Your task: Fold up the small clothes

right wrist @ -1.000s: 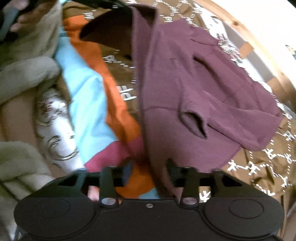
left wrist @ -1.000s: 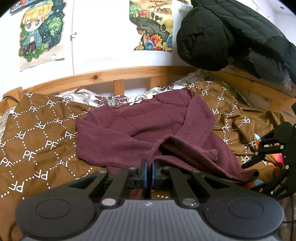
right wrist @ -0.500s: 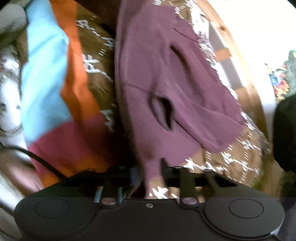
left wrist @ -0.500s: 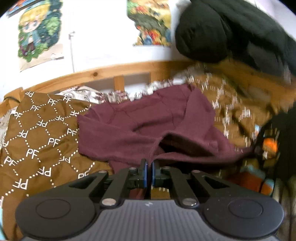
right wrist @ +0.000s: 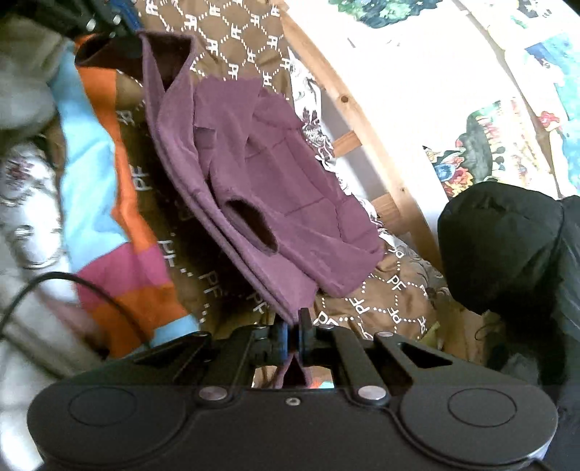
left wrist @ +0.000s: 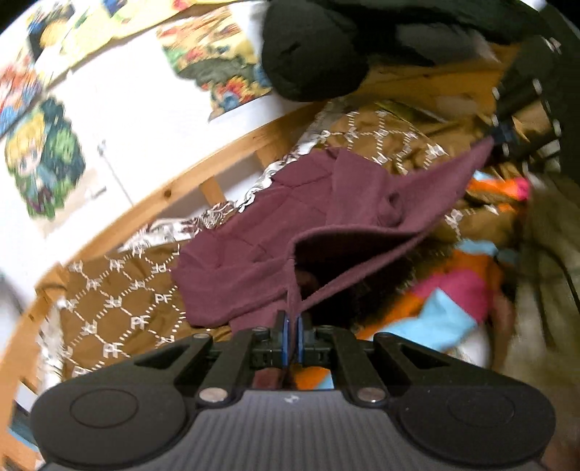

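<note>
A small maroon sweatshirt [left wrist: 275, 224] hangs stretched between my two grippers above a brown patterned bedspread [left wrist: 119, 308]. My left gripper [left wrist: 290, 326] is shut on one corner of its hem. My right gripper [right wrist: 291, 335] is shut on the other hem corner; it also shows in the left wrist view [left wrist: 507, 139] at the far right, pulling the hem edge taut. In the right wrist view the sweatshirt [right wrist: 275, 188] drapes away from me, a sleeve opening facing up, and the left gripper [right wrist: 125, 21] holds the far corner at top left.
A wooden bed rail [left wrist: 203, 170] runs behind the bedspread, against a white wall with posters. A black puffy jacket [right wrist: 507, 246] lies at the bed's end. A colourful striped cloth [right wrist: 119, 253], pale bedding and a black cable [right wrist: 72, 286] lie beside the bedspread.
My right gripper has closed on the hem corner. Both grippers have lifted and pulled apart, raising the hem off the bed and stretching it taut. Both views have tilted.
</note>
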### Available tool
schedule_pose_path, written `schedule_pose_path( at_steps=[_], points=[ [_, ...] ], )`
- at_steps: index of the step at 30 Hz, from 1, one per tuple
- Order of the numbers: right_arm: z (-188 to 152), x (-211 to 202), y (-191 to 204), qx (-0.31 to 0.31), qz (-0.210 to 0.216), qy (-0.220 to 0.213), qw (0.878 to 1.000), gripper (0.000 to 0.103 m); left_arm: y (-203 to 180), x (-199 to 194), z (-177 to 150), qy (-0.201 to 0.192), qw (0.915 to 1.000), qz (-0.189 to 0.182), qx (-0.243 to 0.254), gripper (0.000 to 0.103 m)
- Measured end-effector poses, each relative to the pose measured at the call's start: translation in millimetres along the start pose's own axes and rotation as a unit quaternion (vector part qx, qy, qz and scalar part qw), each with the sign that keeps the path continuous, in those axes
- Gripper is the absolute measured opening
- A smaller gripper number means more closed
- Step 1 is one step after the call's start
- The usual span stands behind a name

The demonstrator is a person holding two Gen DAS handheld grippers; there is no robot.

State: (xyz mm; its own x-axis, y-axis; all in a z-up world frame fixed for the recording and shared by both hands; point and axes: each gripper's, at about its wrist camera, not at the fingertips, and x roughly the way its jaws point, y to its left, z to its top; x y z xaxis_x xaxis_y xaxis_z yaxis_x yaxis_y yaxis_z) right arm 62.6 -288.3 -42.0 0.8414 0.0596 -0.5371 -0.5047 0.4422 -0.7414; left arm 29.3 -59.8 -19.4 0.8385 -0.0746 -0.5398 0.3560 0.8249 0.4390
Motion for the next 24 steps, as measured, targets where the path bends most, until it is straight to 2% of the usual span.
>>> schedule_pose_path(
  at_steps=[3,6,8,11,18,24],
  points=[
    [-5.7,-35.1,-2.5,0.017,0.023,-0.003,1.0,0.004,-5.4,-28.8,-4.0,-0.003,0.9999,-0.011,0.009,0.004],
    [-10.7,-65.8,-5.3,0.044,0.059,-0.002,0.997,0.004,1.4,-47.3,-4.8,0.001,0.9992,-0.034,-0.02,0.004],
    [-10.4,-84.2,-8.4,0.067,0.081,-0.003,0.994,0.004,8.6,-50.6,-4.1,0.008,0.9976,-0.049,-0.047,0.004],
    [-8.0,-92.3,-8.9,0.083,0.089,-0.003,0.993,0.004,18.2,-44.2,1.4,0.015,0.9955,-0.06,-0.072,0.004],
    [1.9,-59.6,-26.3,0.108,0.052,-0.007,0.993,0.004,38.6,-5.1,43.1,-0.002,0.9985,-0.029,-0.047,0.005],
    [18.3,0.1,-69.9,0.137,-0.001,-0.021,0.99,0.004,56.3,70.9,97.5,-0.012,0.9995,-0.003,-0.028,0.005]
  ],
)
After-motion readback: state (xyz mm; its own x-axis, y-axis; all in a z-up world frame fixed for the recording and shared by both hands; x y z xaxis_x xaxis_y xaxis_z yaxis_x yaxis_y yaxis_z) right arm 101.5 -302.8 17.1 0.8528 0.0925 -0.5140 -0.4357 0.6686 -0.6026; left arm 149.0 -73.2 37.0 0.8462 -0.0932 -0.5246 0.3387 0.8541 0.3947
